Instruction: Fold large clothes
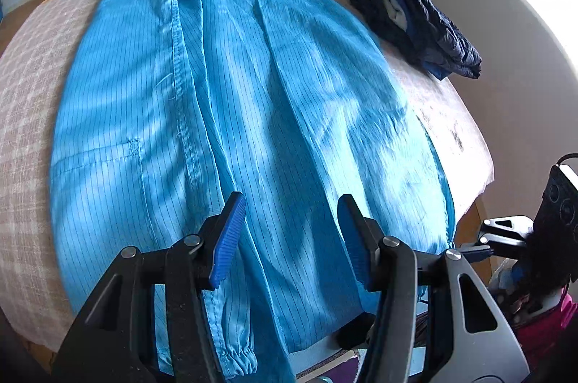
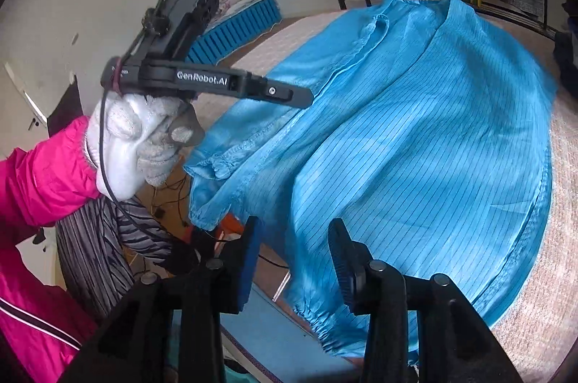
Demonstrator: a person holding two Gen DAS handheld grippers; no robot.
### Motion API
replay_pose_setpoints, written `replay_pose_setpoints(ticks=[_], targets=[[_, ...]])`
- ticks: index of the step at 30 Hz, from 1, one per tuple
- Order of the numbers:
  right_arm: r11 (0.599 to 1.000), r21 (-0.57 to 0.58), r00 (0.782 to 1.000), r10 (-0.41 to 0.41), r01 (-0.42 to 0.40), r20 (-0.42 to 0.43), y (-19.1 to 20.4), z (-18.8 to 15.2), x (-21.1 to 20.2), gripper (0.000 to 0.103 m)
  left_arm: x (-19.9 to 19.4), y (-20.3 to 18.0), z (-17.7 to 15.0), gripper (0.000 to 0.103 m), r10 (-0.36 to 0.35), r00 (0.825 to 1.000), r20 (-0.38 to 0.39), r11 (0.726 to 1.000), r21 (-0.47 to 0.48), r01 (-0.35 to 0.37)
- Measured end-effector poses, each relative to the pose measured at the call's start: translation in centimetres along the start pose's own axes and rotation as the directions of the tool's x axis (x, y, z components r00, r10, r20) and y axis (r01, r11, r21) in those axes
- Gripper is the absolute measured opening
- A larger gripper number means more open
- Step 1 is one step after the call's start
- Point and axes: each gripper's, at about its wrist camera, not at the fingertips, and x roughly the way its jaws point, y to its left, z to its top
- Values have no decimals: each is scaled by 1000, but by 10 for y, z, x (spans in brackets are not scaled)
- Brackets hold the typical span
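So the big blue striped coat is spread flat on the checked tablecloth, collar toward the far rack, with both sleeves folded in over the front. The elastic cuffs hang off the near edge, and the hem is cut off by the frame and the tools, so I can't see how it lies there.

The left gripper hovers over the lower middle of the coat, jaws apart with nothing between them. The right gripper is spread wide too, empty, above the near edge by a cuff.

In the right wrist view a gloved hand holds the left tool side-on, so its tips are hidden there.

A pile of dark clothes sits at the table's far right, too bunched up to tell apart.
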Motion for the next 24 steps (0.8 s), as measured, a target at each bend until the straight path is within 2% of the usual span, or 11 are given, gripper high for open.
replay_pose_setpoints(ticks=[2,4,6,9,12,13,16,17,19,21,24], targets=[[997,73,996,21,-27,86,-17,-3,-26,43,6,0,-2,54,-22,999,-25,1000,-17,22],[984,181,989,-26,-2,148,-41,-8,-48,44,13,0,-5,54,-41,998,-50,999,-30,40],[953,301,982,-86,32,169,-69,-15,-62,44,20,-1,-7,54,-59,995,-77,998,-38,56],[889,458,982,-95,9,164,-107,-26,-64,44,29,-3,-11,54,-85,991,-107,995,-52,80],[845,534,988,-111,37,107,-127,-33,-52,44,32,-7,-13,54,-97,988,-118,994,-54,91],[834,548,989,-125,61,79,-131,-34,-47,44,33,-8,-13,49,-94,988,-119,995,-47,89],[813,576,990,-138,92,37,-139,-34,-37,44,38,-16,-15,20,-83,987,-136,997,-13,82],[808,584,991,-124,78,40,-141,-34,-33,40,40,-18,-15,11,-82,987,-141,997,-4,82],[808,586,993,-107,64,39,-142,-31,-27,27,45,-22,-16,6,-71,987,-144,997,18,74],[812,581,994,-98,56,41,-140,-28,-21,4,48,-27,-19,4,-50,988,-143,997,43,57],[823,558,990,-144,111,16,-133,-26,-23,0,51,-34,-23,1,-44,989,-143,997,60,53]])
